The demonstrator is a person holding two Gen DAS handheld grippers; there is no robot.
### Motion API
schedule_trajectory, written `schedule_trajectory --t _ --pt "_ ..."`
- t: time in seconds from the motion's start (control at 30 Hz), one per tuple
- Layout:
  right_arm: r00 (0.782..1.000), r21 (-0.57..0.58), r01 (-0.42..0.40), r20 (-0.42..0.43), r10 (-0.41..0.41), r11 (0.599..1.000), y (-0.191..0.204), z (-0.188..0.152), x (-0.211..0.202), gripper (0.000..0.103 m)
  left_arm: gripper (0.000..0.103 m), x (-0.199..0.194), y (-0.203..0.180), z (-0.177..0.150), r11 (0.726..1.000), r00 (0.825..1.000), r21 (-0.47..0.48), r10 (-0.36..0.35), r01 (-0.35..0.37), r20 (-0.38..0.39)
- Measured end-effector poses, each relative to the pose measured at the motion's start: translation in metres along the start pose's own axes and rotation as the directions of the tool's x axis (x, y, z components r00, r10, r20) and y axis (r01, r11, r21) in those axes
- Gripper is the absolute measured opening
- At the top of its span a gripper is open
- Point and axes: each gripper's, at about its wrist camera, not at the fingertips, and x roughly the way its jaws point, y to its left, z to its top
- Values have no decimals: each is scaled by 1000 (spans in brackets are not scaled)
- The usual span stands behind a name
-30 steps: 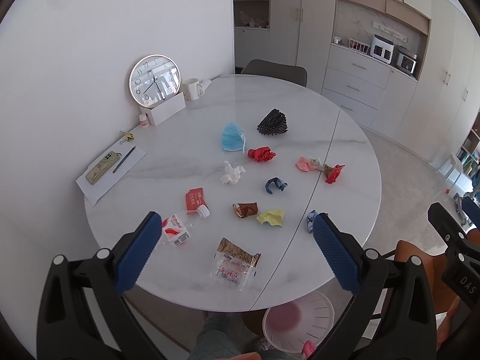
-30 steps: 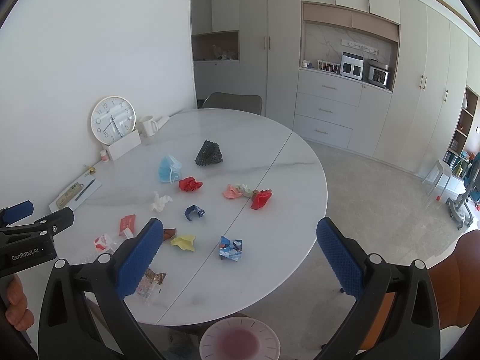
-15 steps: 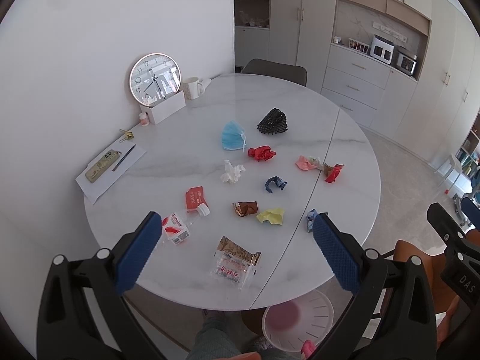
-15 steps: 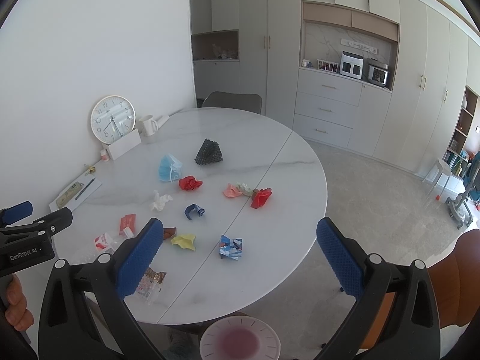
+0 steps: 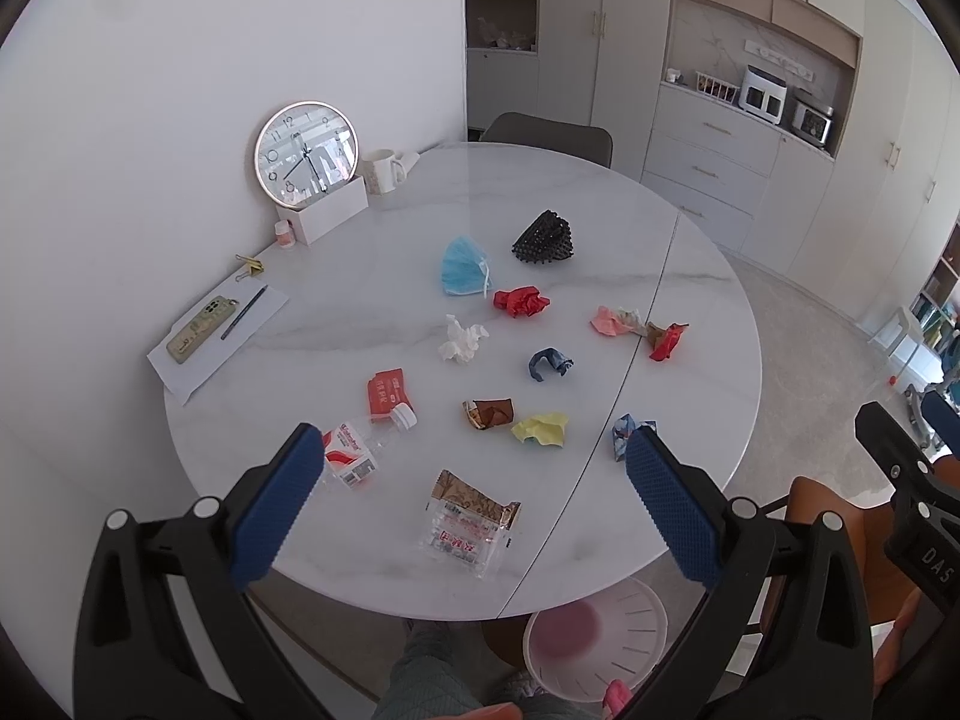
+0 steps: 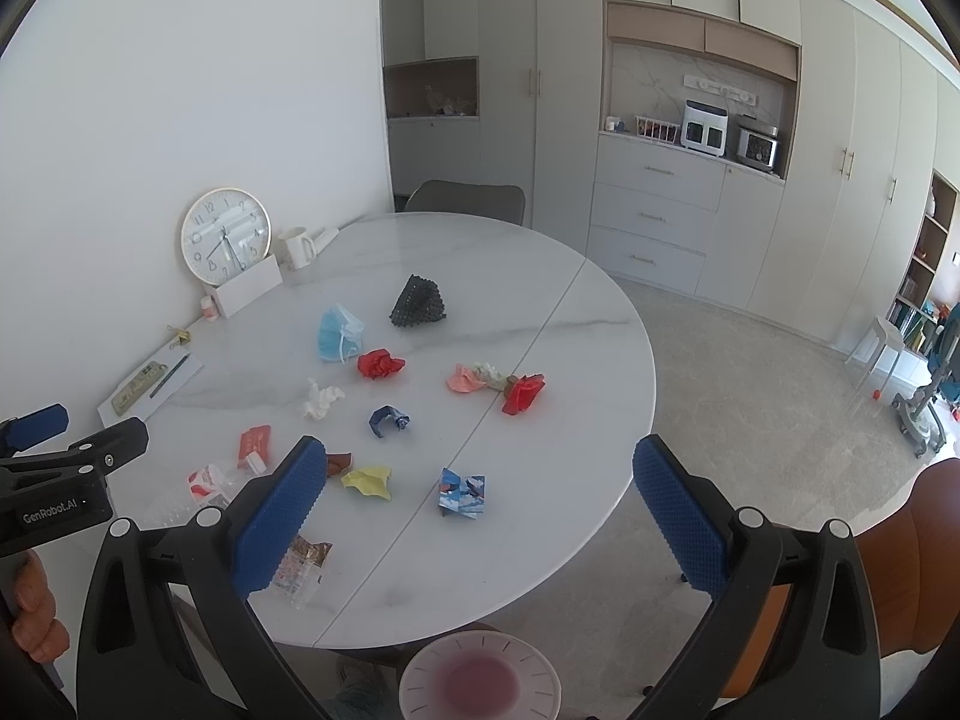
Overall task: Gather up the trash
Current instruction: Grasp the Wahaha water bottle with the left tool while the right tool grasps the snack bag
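This looks like a home, in the eating room. A round white marble table (image 5: 690, 300) has a chair (image 6: 465, 195) pushed in. Tall cupboards (image 6: 840, 180) fill the wall, with drawers (image 6: 654, 216) and small kitchen machines (image 6: 705, 126) on a shelf.

"GenRobot.AI" on the left tool (image 6: 36, 438); clock (image 6: 225, 236) numerals 1–12.

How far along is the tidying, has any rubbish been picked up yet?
Barely begun, it seems. Both grippers, left and right, hang open with nothing in them. The bin below the table edge holds at most one pink scrap. Left on the table: mask, bottle, wrappers and paper balls.
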Motion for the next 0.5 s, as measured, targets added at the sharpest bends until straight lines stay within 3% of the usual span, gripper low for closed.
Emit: schedule_trajectory --t 0.23,0.4,0.5 --pt "999 6 -31 9 31 1000 -2 -12 13 101 97 14 6 -8 998 998 7 -69 68 9" --pt "1000 -71 -17 -13 16 997 4 -28 41 101 97 41 11 -27 991 991 28 -133 133 -11" --pt "998 -118 -14 -57 8 993 11 -43 67 101 97 66 18 -42 991 992 47 -123 125 -39"
